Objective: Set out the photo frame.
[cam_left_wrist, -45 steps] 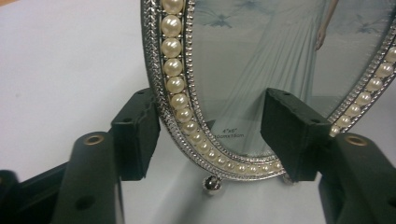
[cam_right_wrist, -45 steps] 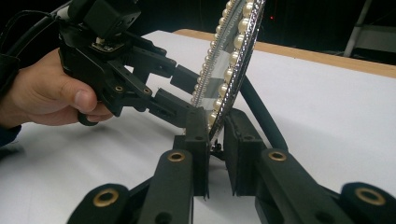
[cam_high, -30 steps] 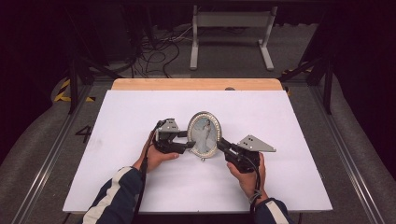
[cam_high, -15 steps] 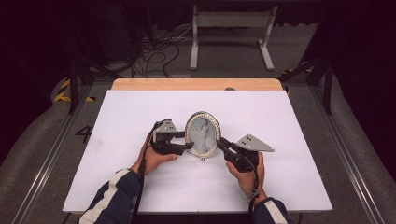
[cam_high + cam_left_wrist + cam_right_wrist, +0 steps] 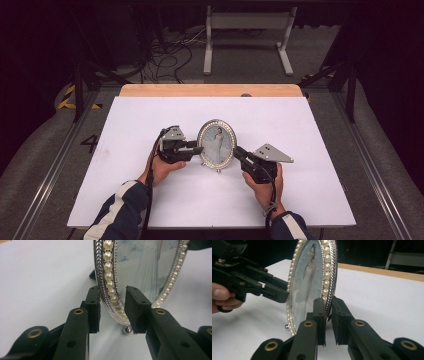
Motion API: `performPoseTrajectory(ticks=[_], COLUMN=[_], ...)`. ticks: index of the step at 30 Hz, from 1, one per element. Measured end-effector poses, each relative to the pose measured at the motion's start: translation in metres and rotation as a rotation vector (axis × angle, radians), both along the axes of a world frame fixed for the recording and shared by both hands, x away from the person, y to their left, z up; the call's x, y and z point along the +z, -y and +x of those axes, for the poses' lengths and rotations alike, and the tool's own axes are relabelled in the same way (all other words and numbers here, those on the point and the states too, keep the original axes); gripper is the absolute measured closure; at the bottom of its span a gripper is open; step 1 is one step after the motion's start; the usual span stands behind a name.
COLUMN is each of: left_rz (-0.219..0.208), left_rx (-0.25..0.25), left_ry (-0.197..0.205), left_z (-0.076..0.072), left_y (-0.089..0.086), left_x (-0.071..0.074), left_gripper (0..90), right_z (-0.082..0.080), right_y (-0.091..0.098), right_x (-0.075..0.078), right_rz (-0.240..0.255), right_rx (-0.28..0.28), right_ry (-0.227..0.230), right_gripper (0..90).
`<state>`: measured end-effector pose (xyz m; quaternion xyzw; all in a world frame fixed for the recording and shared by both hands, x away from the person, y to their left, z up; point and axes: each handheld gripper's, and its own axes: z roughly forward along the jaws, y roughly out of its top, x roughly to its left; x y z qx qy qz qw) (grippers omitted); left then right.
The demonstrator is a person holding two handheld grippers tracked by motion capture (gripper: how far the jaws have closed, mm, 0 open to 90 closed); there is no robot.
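1. the oval picture frame point(image 5: 217, 145) stands upright on the white table point(image 5: 150, 200), just left of the middle of the high view. it has a pearl-beaded silver rim and holds a photo of a figure in a white dress. one small ball foot point(image 5: 128, 330) touches the sheet.

2. the right gripper point(image 5: 240, 152), lower right of centre in the high view, has its jaws pinched on the frame's rim. in the right gripper view one pad lies on the glass side and one behind. this hold looks done.

3. the left gripper point(image 5: 198, 149) sits at the frame's other edge. in the left gripper view the rim point(image 5: 110, 285) runs between its jaws, which have just been closing. the rear pad looks to touch the back. a slim gap shows between the front pad point(image 5: 135, 308) and the beads, so this grip is not yet made.

4. judged from this, both tools are in place on opposite edges. what is left is to finish the left pinch, then lift or move the frame with both hands.

5. the frame is not yet raised.
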<state>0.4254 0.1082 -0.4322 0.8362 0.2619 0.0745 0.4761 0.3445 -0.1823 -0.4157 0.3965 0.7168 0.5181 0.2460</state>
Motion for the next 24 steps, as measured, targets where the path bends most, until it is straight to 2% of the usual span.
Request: performPoseTrajectory(ticks=[2,4,8,9,11,14,15,16,17,19,20,21,24], left_rz=[0.004,-0.016,-0.004,0.01,0.007,-0.006,-0.025,-0.03,-0.049,-0.061,-0.07,-0.07,-0.065], left_rx=[0.001,0.002,0.003,0.001,0.005,-0.006,-0.006,-0.011,0.005,0.02,0.044,0.044,0.038], left_ry=[0.001,-0.021,-0.025,-0.015,-0.016,-0.016,-0.026,-0.013,-0.008,0.001,0.001,0.001,0.01], left_z=[-0.0016,-0.0041,-0.0068,-0.0069,-0.0093,-0.0087,-0.0085,-0.0072,-0.0068,-0.0056,-0.0051,-0.0051,-0.0017], left_y=[0.0001,-0.0007,-0.0021,-0.0025,-0.0022,-0.0048,-0.0055,-0.0071,-0.0076,-0.0089,-0.0089,-0.0089,-0.009], left_x=[0.0,-0.0006,-0.0016,-0.0017,-0.0022,-0.0032,-0.0037,-0.0032,-0.0028,-0.0022,-0.0023,-0.0023,-0.0045], left_gripper=[66.8,66.8,68.6,68.7,68.8,68.8,68.7,67.6,65.4,61.8,60.2,56.2,55.2], right_z=[0.0008,0.0026,0.0045,0.0045,0.0051,0.0054,0.0055,0.0053,0.0048,0.0029,0.0012,0.0012,-0.0034], right_y=[0.0005,0.0019,0.002,0.0016,0.0011,0.0013,0.0013,0.0011,0.0009,0.0015,0.002,0.002,0.0017], right_x=[0.0,0.0,-0.0004,-0.0002,0.0003,0.0008,0.0009,0.0011,0.001,0.0011,0.0012,0.0012,0.0005], right_rz=[0.001,-0.001,0.003,0.001,-0.004,-0.011,-0.013,-0.018,-0.021,-0.019,-0.016,-0.016,-0.02], right_rx=[-0.004,-0.012,-0.012,-0.011,-0.012,-0.009,-0.007,-0.007,-0.012,-0.019,-0.018,-0.018,-0.015], right_ry=[-0.002,-0.003,-0.004,-0.005,-0.002,-0.005,-0.003,0.0,0.003,0.003,0.005,0.005,-0.004], right_gripper=[82.3,82.3,82.4,82.4,82.3,82.1,82.1,82.0,81.9,80.6,79.7,79.7,76.7])
